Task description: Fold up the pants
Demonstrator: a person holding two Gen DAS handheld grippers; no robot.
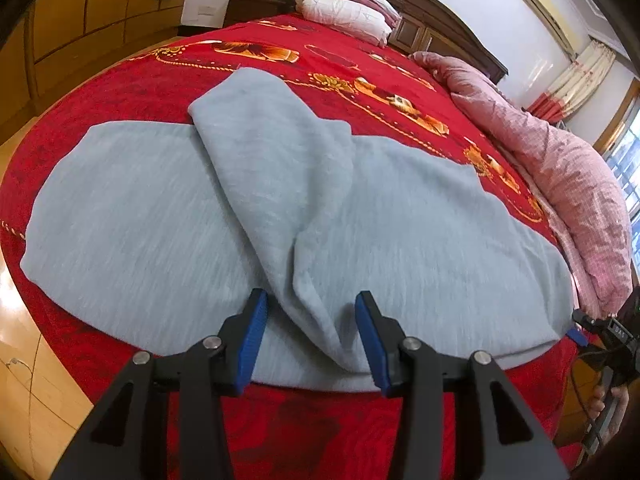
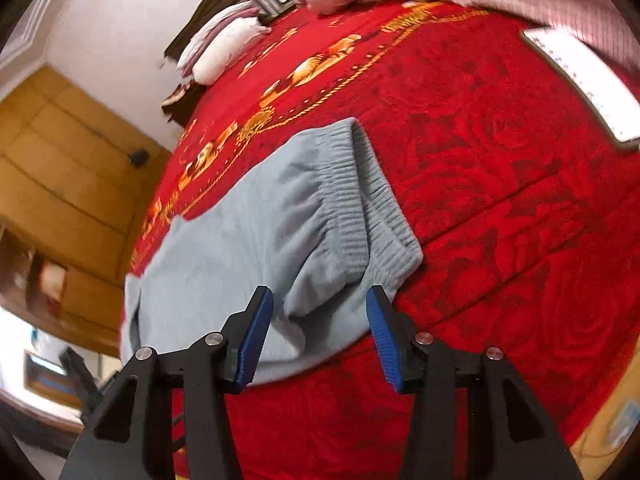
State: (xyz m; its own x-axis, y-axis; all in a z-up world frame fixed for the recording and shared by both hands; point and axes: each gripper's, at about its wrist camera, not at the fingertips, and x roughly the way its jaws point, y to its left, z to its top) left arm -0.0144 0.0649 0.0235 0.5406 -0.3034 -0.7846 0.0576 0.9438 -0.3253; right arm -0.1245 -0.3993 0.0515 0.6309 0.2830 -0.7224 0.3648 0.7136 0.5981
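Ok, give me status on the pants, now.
Left gripper open, right gripper open, neither holding. Grey pants flat on red bedspread, one fold lying across, waistband by right gripper. Pink quilt beside, not blocking.

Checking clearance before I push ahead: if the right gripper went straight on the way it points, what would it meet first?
Most likely the light grey knit pants: the right gripper, jaws open, points at their bunched fabric near the ribbed waistband. Depth is unclear.

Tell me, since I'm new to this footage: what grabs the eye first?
The light blue-grey pants sprawl across the red floral bedspread, one leg flopped over the rest. The ribbed waistband lies before the open right tool. The left tool gapes over the near edge.
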